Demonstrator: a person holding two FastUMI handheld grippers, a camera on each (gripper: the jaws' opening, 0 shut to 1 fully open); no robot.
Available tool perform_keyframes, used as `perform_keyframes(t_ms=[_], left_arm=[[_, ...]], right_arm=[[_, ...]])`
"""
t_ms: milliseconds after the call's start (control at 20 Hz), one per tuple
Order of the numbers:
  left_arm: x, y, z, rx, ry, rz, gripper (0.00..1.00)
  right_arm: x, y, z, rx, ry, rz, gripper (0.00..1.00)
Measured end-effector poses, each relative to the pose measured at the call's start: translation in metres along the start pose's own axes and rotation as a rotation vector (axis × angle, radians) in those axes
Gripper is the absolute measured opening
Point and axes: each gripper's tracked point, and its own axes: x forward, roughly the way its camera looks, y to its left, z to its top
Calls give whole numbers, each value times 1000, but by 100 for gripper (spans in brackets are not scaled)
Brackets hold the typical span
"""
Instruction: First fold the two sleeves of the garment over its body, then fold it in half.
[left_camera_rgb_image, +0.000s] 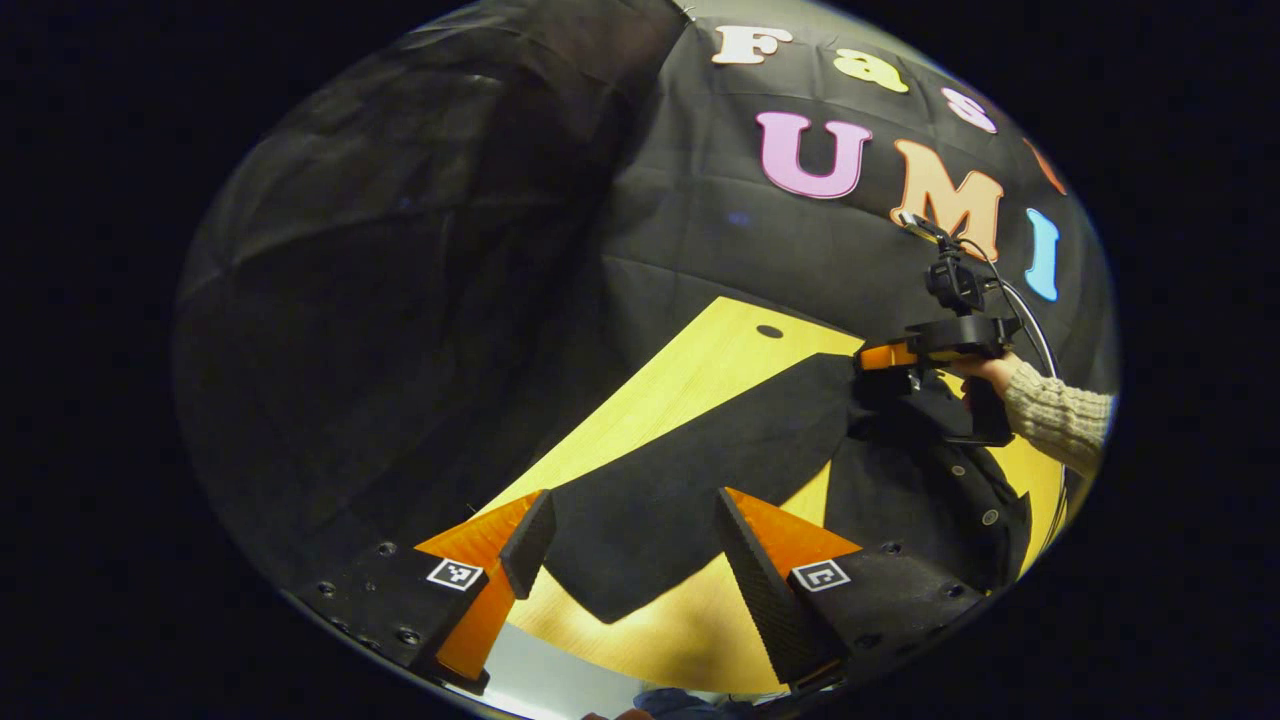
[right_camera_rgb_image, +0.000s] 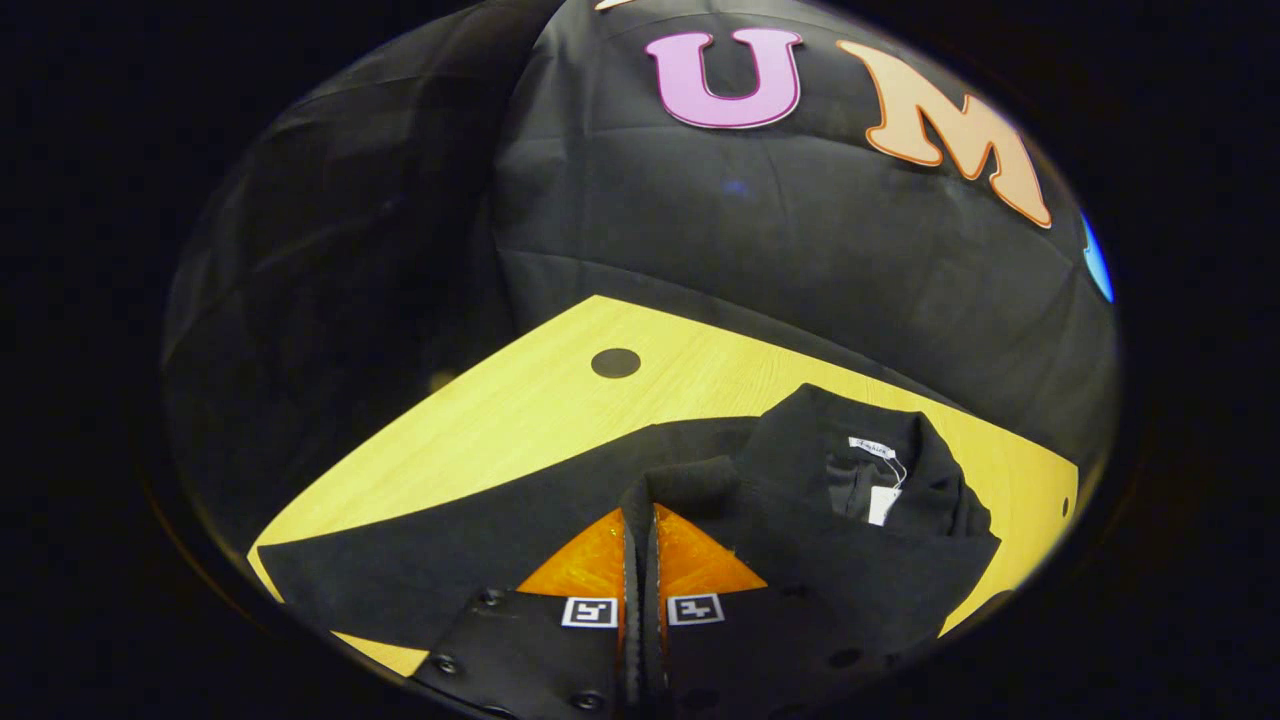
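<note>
A black buttoned garment (left_camera_rgb_image: 920, 490) lies on the wooden table (left_camera_rgb_image: 700, 380). One long sleeve (left_camera_rgb_image: 690, 470) stretches out from it toward my left gripper (left_camera_rgb_image: 635, 500), which is open and hovers over the sleeve's cuff end. Farther off, my right gripper (left_camera_rgb_image: 868, 362), held by a hand in a knit sleeve, pinches the garment near the shoulder. In the right gripper view the right gripper (right_camera_rgb_image: 638, 512) is shut on a fold of the black fabric (right_camera_rgb_image: 680, 480), just left of the collar (right_camera_rgb_image: 880, 470) with its white tag. The sleeve (right_camera_rgb_image: 450, 560) runs off to the lower left.
A round dark hole (right_camera_rgb_image: 615, 362) sits in the table top (right_camera_rgb_image: 520, 410) beyond the garment. Black booth cloth rises right behind the table's far edge. The near table edge (left_camera_rgb_image: 640, 660) lies just below the left gripper's fingers.
</note>
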Motion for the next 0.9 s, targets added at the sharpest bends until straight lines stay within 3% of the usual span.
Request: perform_keyframes(t_ms=[150,300,400,600,700,900], left_arm=[[9,5,-11,-12,25,11,96],[15,7,-24,-28,45,17,96],[20,9,-34,-22,62,23,96],[27,9,-49,-31,93,27,96],[32,6,-55,-42,107,20,96],[40,10,-72,-11,136,32,96]], right_arm=[[3,6,-2,11,-7,28,7],[1,14,5,26,-22,49,30],[3,17,9,21,-38,61,31],[-1,19,4,-24,-31,49,84],[-4,21,3,-44,-33,48,99],[-17,22,9,-71,-55,46,99]])
